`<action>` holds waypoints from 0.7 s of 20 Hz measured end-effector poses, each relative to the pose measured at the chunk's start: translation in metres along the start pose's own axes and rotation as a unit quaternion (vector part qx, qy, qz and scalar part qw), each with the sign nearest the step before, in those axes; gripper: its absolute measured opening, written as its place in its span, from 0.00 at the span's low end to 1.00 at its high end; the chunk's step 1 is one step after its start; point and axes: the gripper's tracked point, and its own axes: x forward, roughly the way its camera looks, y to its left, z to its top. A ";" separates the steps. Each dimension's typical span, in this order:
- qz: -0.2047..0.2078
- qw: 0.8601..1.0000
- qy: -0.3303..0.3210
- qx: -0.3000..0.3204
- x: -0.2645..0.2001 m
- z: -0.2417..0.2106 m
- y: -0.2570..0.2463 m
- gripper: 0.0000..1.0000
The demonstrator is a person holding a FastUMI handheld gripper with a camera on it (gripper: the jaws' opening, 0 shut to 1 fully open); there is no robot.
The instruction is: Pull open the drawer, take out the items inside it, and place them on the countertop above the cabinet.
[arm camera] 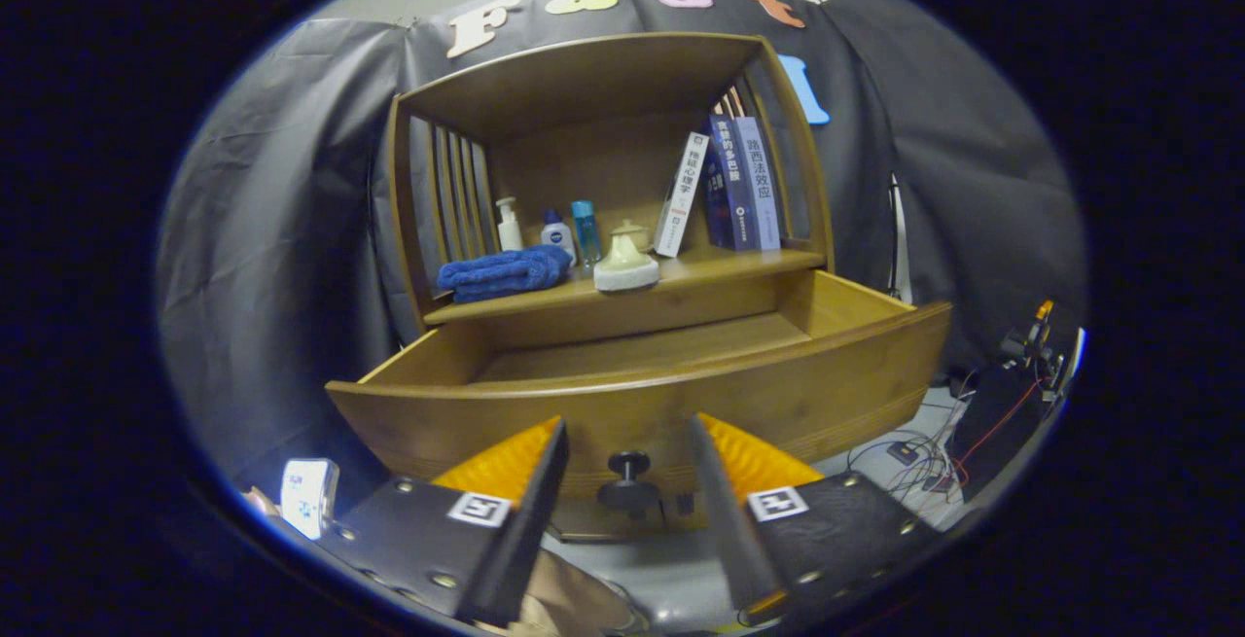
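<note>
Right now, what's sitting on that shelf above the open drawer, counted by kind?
Bottles: 3
Books: 3, maybe more behind
Towel: 1
Lidded jar: 1
Total: 8
The gripper is open, its fingers either side of the drawer knob.

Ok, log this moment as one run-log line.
drawer: pulled open | gripper: open, knob between fingers, untouched | towel, ceramic pot: on countertop

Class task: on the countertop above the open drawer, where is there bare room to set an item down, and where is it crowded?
Bare: the countertop front strip from the cream pot to the right post. Crowded: the blue towel, bottles and books. The gripper is open around the drawer knob.
</note>
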 end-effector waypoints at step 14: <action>-0.027 0.998 0.005 -0.051 0.027 -0.023 0.003 1.00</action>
